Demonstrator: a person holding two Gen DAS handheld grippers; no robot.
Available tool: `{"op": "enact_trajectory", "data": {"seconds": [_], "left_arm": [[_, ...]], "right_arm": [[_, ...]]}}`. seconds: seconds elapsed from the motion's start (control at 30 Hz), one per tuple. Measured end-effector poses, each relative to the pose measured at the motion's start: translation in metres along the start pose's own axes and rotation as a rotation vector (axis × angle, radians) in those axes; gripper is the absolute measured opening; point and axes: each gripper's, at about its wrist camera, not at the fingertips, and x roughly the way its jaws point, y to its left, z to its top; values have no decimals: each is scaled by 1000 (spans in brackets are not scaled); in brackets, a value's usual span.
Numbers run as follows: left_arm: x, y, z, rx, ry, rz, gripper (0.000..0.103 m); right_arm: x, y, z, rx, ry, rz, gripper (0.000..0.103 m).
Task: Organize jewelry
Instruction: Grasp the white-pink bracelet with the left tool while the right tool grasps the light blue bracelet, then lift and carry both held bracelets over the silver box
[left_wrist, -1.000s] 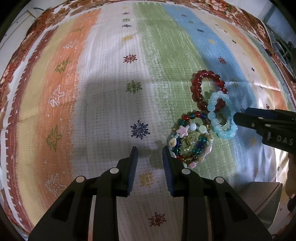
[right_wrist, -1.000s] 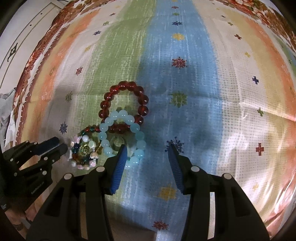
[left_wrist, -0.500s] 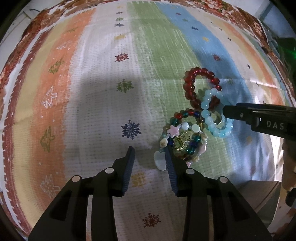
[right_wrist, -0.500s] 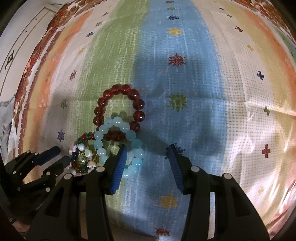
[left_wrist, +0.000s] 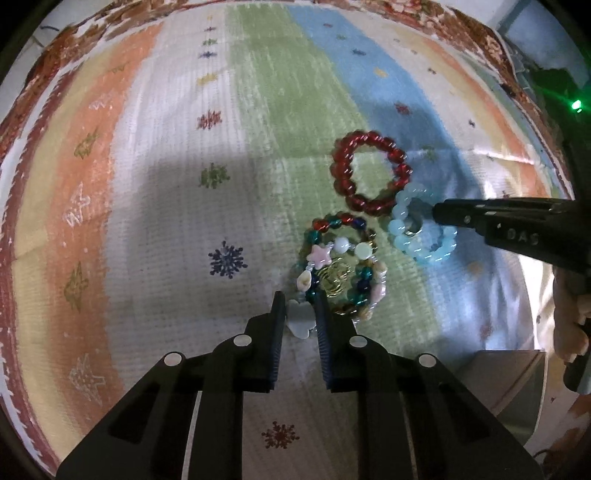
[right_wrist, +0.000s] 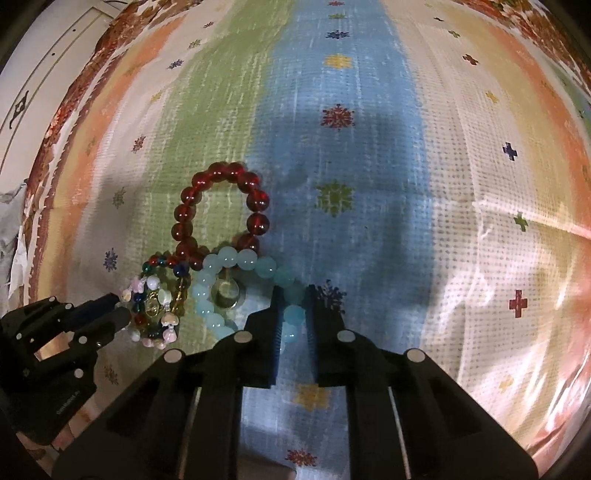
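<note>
Three bead bracelets lie on the striped cloth (left_wrist: 147, 221): a dark red one (left_wrist: 369, 173) (right_wrist: 218, 214), a light blue one (left_wrist: 421, 229) (right_wrist: 236, 266), and a mixed one with shells and a pink star (left_wrist: 340, 269) (right_wrist: 155, 306). A gold ring (left_wrist: 334, 277) lies inside the mixed bracelet; a clear ring (right_wrist: 223, 291) lies inside the blue one. My left gripper (left_wrist: 301, 306) is shut on a pale charm of the mixed bracelet. My right gripper (right_wrist: 293, 306) is shut on the light blue bracelet's beads.
A grey box corner (left_wrist: 506, 384) sits at the lower right of the left wrist view. The cloth's red patterned border (left_wrist: 22, 206) runs along the left. A white panelled surface (right_wrist: 44, 66) lies beyond the cloth's far left edge.
Both grippers have moved in and closed from open: the left onto the mixed bracelet's charm, the right onto the light blue bracelet. The blue bracelet has slid slightly off the red one.
</note>
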Motion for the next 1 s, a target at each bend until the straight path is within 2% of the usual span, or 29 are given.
{"op": "enact_trajectory", "data": {"seconds": [0.13,0.37,0.5,0.6,1.0], "left_arm": [[-14,-5,3,0,-36,-46,16],[-21,-2,2,-18,-55,-83,16],[-31,-3,1,-28,-79,-115,16],[-38,-4,2,-47,-100,-151,16],[-54,-6,3,-69,-148,-161,16]], "right_arm": [[-16,-8,-2,5,-26,11,13],[-49,-3,-13,-22,-88,31,13],[-65,8,-21,-90,-124,-10,13],[-72,18,-24,-108,-143,-9,13],[-104,30,-40,-120,-212,31,13]]}}
